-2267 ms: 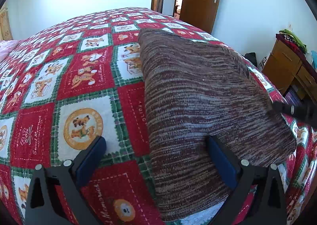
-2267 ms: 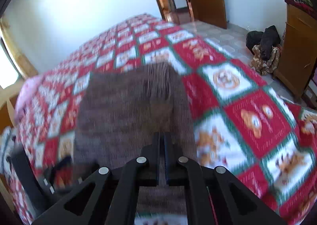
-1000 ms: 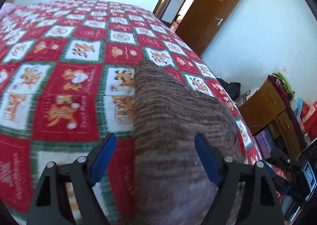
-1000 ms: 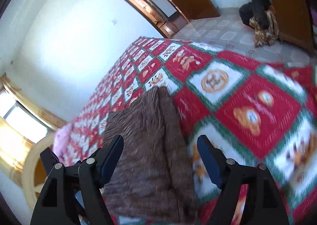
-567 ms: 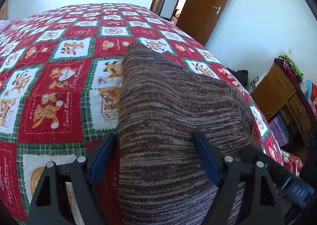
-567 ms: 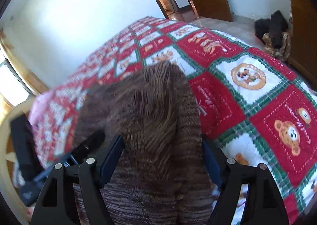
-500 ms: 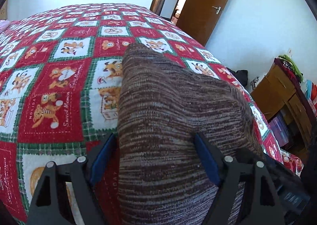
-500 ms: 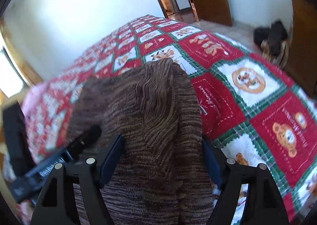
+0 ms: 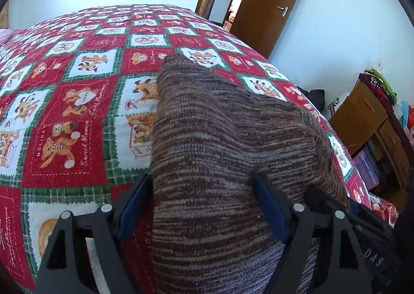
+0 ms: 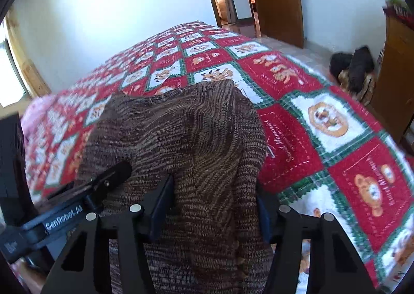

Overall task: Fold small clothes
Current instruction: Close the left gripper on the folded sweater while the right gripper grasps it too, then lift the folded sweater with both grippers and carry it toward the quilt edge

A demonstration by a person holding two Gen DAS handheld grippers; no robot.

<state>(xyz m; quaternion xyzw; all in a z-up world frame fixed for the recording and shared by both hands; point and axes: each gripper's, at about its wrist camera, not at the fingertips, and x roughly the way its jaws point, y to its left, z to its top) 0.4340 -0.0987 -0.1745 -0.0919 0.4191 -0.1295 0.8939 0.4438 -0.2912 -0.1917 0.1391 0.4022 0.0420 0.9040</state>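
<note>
Nearest, the left gripper [image 9: 201, 206] stands with jaws spread wide, the brown striped knitted garment [image 9: 222, 144] bunched between its blue pads [image 9: 269, 206]; the right gripper [image 10: 213, 206] is likewise released, straddling the same raised fold; beyond, the garment lies on the red, green and white cartoon-bear bedspread [image 9: 77, 102]; farthest, a brown wooden door [image 9: 269, 1].

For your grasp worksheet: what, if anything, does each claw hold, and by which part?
Neither holds anything yet. The left claw and right claw stand open, each astride the near edge of the brown knit garment.
</note>
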